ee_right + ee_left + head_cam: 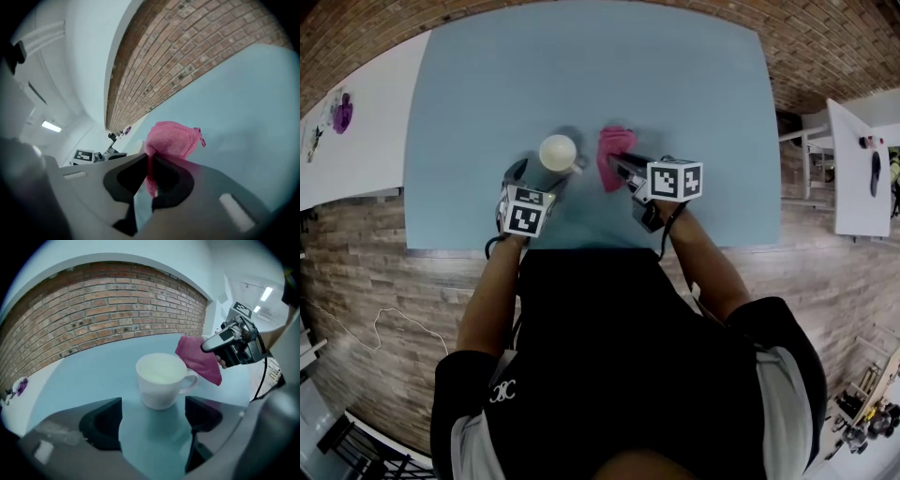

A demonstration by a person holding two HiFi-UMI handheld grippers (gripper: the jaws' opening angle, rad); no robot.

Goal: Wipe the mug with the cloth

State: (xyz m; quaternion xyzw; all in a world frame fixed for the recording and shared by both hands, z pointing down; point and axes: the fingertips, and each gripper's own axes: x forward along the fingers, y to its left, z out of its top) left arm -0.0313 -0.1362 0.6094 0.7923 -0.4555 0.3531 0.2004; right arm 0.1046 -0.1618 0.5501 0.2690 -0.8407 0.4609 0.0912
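A white mug [558, 152] [160, 379] stands upright on the light blue table [581, 84], its handle turned toward the right. My left gripper [517, 174] [154, 417] is open just short of the mug, with a jaw on either side and nothing between them. A pink cloth [614, 155] [172, 138] [199, 359] hangs lifted beside the mug's handle, to its right. My right gripper [619, 170] [150, 174] is shut on the cloth's edge.
A brick wall [103, 310] runs behind the table's far edge. White tables [347, 122] stand to the left and right [853, 169] of the blue one. The near table edge [581, 249] is just below both grippers.
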